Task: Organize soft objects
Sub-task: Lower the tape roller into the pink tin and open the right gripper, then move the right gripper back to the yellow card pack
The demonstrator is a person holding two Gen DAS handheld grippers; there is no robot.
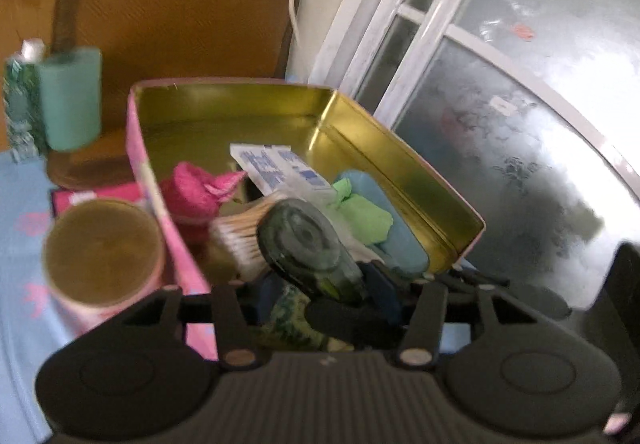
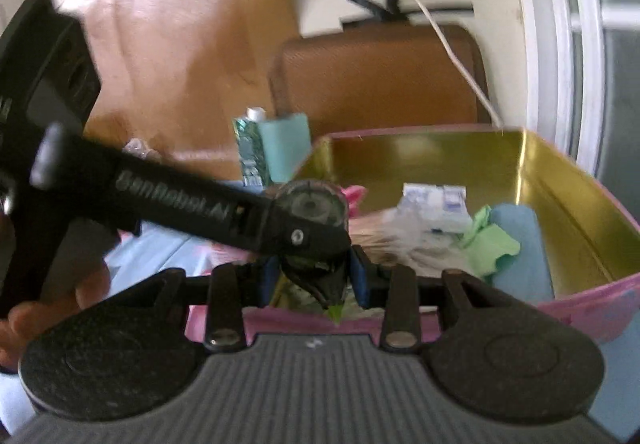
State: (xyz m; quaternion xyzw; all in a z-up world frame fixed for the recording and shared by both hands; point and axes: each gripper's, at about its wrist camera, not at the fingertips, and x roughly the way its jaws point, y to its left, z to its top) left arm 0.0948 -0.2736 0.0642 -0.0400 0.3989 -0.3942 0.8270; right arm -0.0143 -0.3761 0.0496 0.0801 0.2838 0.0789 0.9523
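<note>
left wrist view: far left of the jaws, a teal foam roll [image 1: 71,98] stands upright beside a green patterned bottle [image 1: 20,103]. nearer and still left of the jaws, a round pink container [image 1: 102,256] shows its open gold inside on a light blue cloth [image 1: 20,284] over the desk. straight ahead of the jaws sits the pink tin box [image 1: 400,159] with a gold lining. in it, from left to right, lie a crumpled pink cloth [image 1: 196,191], a bundle of cotton swabs [image 1: 244,240], white and blue sachets [image 1: 276,167], a green cloth [image 1: 364,219] and a blue sponge [image 1: 396,240]. the left gripper [image 1: 320,304] has its jaws pinching a dark green bottle [image 1: 308,248] held just over the box's near edge. frosted window panes [image 1: 520,123] fill the right.

right wrist view: the other tool crosses from the left to the same bottle [image 2: 316,203]. the right gripper [image 2: 312,280] has its jaws drawn close around the bottle's lower end, though blur hides whether they touch it.
</note>
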